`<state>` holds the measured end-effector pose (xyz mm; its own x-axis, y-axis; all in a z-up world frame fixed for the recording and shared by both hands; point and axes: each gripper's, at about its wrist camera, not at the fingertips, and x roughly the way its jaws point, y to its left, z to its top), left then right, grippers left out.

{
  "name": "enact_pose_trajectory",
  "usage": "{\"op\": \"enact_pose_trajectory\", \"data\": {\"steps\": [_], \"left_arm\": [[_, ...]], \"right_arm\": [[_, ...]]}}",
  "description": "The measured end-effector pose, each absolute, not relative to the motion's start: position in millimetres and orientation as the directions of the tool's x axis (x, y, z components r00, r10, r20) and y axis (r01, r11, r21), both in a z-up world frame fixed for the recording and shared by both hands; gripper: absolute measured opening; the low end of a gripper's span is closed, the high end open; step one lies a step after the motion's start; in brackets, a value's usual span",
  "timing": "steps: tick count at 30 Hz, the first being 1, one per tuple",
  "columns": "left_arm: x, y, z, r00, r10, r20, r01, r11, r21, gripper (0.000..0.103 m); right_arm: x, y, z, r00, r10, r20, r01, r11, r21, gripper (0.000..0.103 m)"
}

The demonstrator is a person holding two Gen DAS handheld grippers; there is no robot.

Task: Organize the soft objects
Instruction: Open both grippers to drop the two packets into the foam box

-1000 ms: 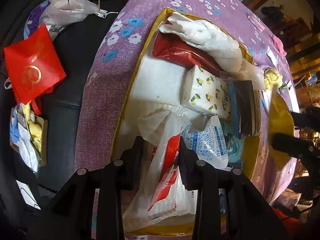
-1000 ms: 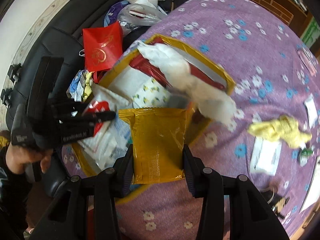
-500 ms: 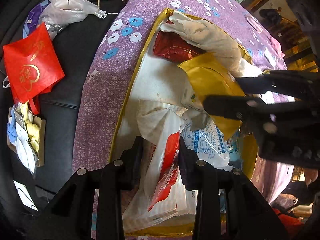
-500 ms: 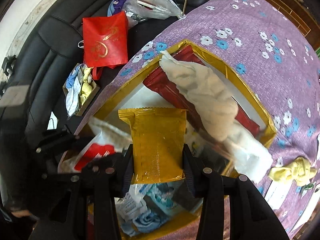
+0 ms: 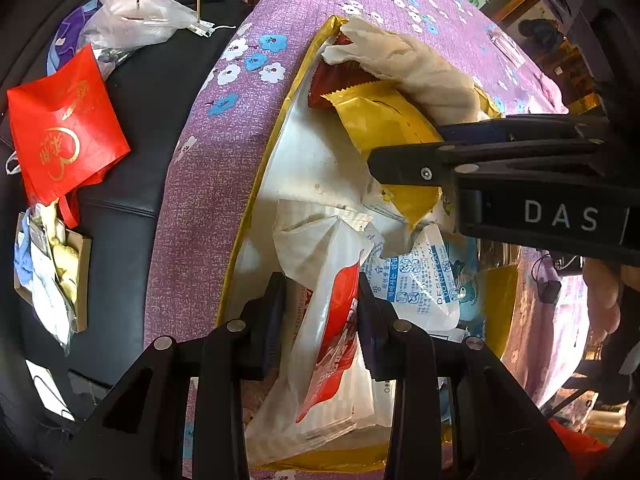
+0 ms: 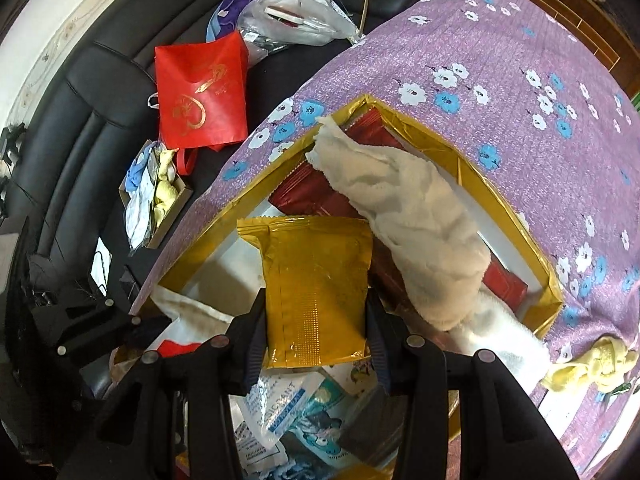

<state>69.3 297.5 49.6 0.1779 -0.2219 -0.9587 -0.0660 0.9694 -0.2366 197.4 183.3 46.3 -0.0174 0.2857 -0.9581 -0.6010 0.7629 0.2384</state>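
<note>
A gold-rimmed box (image 5: 276, 132) (image 6: 516, 216) on the purple flowered cloth holds soft packets. My left gripper (image 5: 322, 292) is shut on a white and red plastic pack (image 5: 332, 328) at the box's near end. My right gripper (image 6: 316, 332) is shut on a gold foil pouch (image 6: 316, 284) (image 5: 384, 124) and holds it over the box's middle; it shows from the side in the left wrist view (image 5: 404, 164). A cream towel (image 6: 412, 216) (image 5: 416, 68) lies over a dark red packet (image 6: 320, 196) at the far end. A blue and white packet (image 5: 420, 280) lies beside the white pack.
A yellow knotted cloth (image 6: 592, 364) lies on the purple cloth (image 6: 520, 40) right of the box. On the black sofa (image 5: 132, 112) to the left are a red bag (image 5: 60, 128), clear plastic bags (image 5: 132, 16) and a small carton of cloths (image 5: 52, 272).
My right gripper has carried the gold pouch from the box's right edge to over its middle and toward the far end. My left gripper has stayed put, holding the white and red pack.
</note>
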Motion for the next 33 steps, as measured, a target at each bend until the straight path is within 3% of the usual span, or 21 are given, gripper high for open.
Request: {"op": "enact_pose_trajectory", "data": {"steps": [8, 11, 15, 33], "left_arm": [[68.8, 296.5, 51.0, 0.176, -0.204, -0.963, -0.07, 0.973, -0.219, 0.036], [67.2, 295.5, 51.3, 0.17, -0.188, -0.967, -0.071, 0.977, -0.202, 0.037], [63.7, 293.6, 54.1, 0.171, -0.163, -0.972, -0.074, 0.981, -0.178, 0.044], [47.6, 276.6, 82.0, 0.241, -0.072, -0.968, -0.089, 0.991, -0.096, 0.053]], "right_arm": [[195.1, 190.7, 48.0, -0.018, 0.305, -0.952, -0.607, 0.753, 0.253, 0.046], [194.5, 190.2, 51.5, -0.011, 0.321, -0.947, -0.607, 0.751, 0.261, 0.059], [193.6, 186.3, 60.5, 0.009, 0.342, -0.939, -0.6, 0.753, 0.269, 0.059], [175.7, 127.9, 86.3, 0.08, 0.401, -0.913, -0.524, 0.796, 0.304, 0.065]]}}
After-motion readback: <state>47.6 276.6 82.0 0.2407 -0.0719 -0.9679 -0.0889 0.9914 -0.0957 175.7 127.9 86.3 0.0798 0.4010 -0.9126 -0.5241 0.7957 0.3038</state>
